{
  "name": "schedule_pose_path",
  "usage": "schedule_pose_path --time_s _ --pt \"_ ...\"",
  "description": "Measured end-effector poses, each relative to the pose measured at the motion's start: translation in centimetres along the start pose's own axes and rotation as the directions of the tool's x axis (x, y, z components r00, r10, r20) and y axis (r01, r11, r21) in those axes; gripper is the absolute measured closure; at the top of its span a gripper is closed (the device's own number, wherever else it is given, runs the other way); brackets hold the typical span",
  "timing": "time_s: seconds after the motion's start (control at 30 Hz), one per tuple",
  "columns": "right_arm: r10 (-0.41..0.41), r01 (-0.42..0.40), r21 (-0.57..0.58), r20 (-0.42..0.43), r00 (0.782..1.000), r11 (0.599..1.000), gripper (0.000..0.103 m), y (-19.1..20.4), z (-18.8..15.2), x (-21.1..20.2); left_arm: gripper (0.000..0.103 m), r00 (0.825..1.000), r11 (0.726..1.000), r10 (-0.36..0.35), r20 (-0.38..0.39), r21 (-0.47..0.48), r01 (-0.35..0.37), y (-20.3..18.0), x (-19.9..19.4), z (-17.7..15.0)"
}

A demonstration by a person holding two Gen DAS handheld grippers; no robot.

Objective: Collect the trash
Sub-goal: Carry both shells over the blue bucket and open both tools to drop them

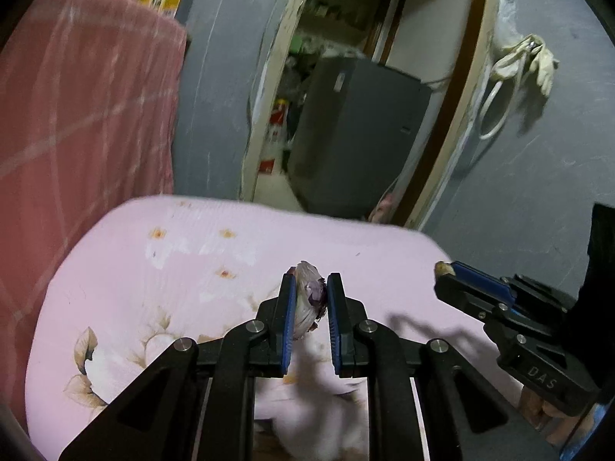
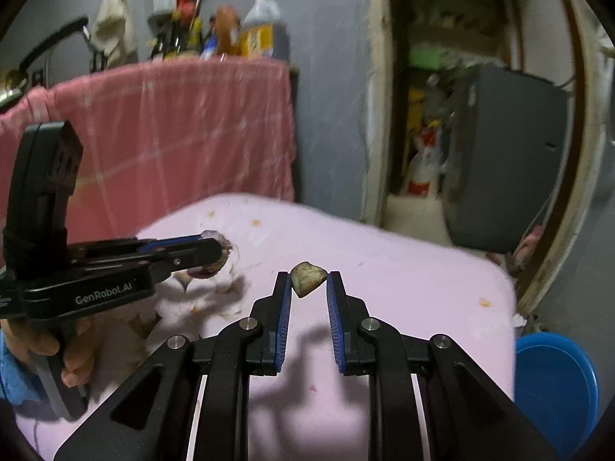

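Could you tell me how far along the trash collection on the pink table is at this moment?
Both pickups look done: the left gripper is shut on an onion peel, and the right gripper is shut on a small brown scrap, both lifted above the pink tablecloth. Neither is dropped off yet. A blue bin sits beside the table. A few small specks remain on the cloth.

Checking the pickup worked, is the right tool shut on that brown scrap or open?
Shut on it: the right tool pinches the brown scrap between its fingertips, lifted above the pink sheet.
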State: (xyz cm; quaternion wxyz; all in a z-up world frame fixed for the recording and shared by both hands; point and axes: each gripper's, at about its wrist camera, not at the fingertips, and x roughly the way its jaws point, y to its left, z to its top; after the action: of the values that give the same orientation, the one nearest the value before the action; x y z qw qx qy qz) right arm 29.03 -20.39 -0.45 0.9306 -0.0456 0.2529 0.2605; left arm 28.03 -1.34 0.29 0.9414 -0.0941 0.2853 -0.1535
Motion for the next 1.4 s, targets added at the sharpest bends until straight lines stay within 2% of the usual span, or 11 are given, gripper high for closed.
schedule_pose_path --time_s 0.13,0.23,0.33,0.53,0.93,1.2,1.4 --pt "-0.054 0.053 0.014 0.092 0.994 0.999 0.086 -0.9 0.2 -2.5 0.09 0.997 0.999 -0.03 0.069 0.022 0.029 -2.3 -1.2 1.0" --pt "-0.095 0.092 0.027 0.169 0.981 0.995 0.086 -1.5 0.8 -5.1 0.09 0.991 0.997 -0.058 0.118 0.056 0.052 -4.3 -1.9 1.6" --pt "-0.149 0.138 0.06 0.25 0.957 0.989 0.086 -2.6 1.6 -8.2 0.09 0.983 0.992 -0.093 0.155 0.093 0.08 -6.5 -2.4 2.3" --pt "-0.261 0.231 0.129 0.325 0.909 0.964 0.086 -4.7 1.5 -12.0 0.09 0.967 0.974 -0.178 0.182 0.175 0.146 -11.6 -2.9 2.4" --pt "-0.411 0.356 0.214 0.327 0.851 0.909 0.086 -10.0 -0.8 -15.8 0.09 0.944 0.935 -0.289 0.16 0.256 0.243 -18.1 -0.1 2.2" --pt "-0.48 0.409 0.273 0.291 0.828 0.871 0.086 -13.4 -3.2 -17.1 0.09 0.936 0.919 -0.331 0.118 0.265 0.291 -21.2 2.4 1.6" --pt "-0.513 0.425 0.333 0.248 0.822 0.842 0.086 -16.1 -5.2 -17.7 0.09 0.938 0.914 -0.34 0.07 0.258 0.312 -22.9 4.8 1.0"
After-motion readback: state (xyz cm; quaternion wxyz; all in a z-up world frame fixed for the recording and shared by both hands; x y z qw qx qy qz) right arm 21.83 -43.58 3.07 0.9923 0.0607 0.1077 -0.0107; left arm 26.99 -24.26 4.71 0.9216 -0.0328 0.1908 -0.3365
